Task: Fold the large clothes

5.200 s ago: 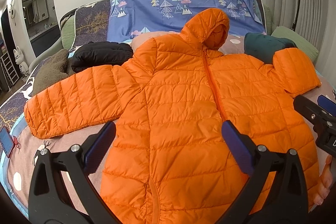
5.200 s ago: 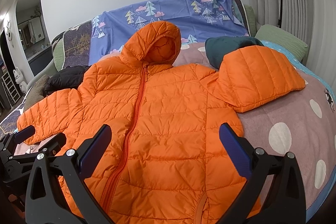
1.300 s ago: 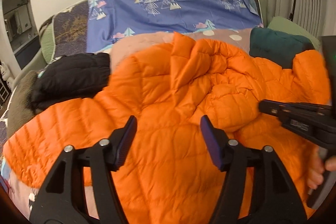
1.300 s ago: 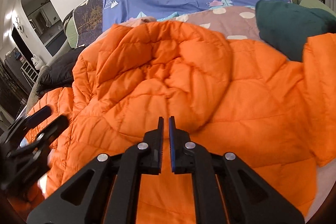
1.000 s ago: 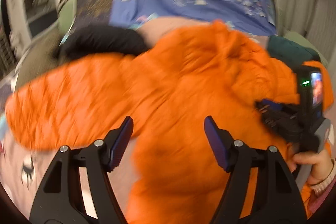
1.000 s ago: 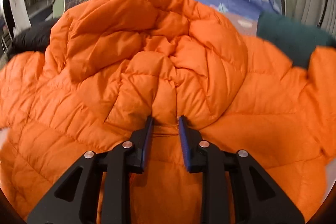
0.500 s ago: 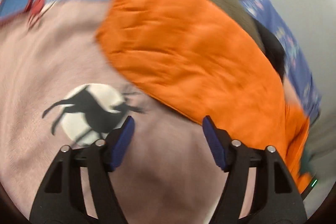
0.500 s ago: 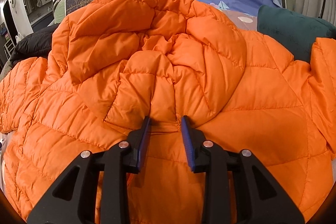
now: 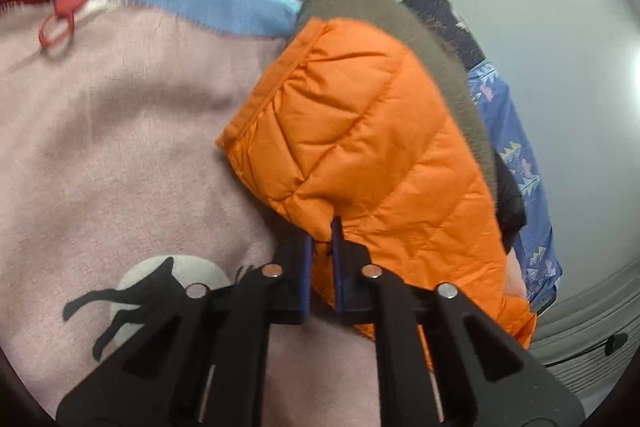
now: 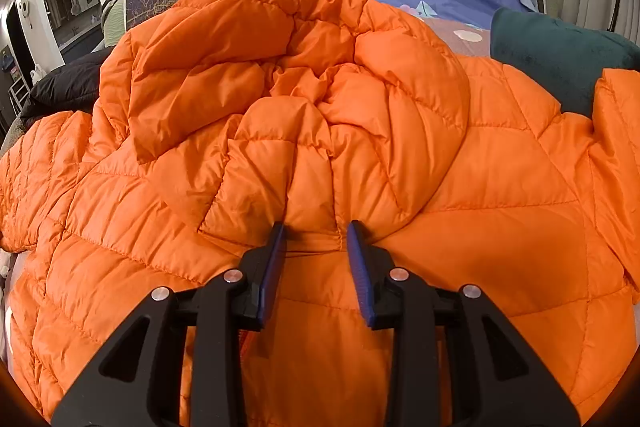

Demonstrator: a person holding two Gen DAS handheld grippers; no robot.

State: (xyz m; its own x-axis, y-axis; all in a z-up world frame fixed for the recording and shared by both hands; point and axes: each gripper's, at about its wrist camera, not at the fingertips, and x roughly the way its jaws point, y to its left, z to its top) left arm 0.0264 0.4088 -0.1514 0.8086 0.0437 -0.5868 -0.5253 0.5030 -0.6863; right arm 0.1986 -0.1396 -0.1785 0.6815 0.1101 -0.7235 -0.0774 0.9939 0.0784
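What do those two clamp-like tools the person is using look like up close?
Both look alike. The left gripper and right gripper are matte black plastic with angular arms and triangular cut-outs, joined by round silver rivets. Each finger carries a flat blue ribbed pad. No cables, labels or sleeves show.

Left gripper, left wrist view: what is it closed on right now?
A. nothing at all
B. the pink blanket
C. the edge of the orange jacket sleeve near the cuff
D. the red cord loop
C: the left gripper is shut with a fold of the orange jacket sleeve pinched between its pads, just back from the cuff, above the pink blanket.
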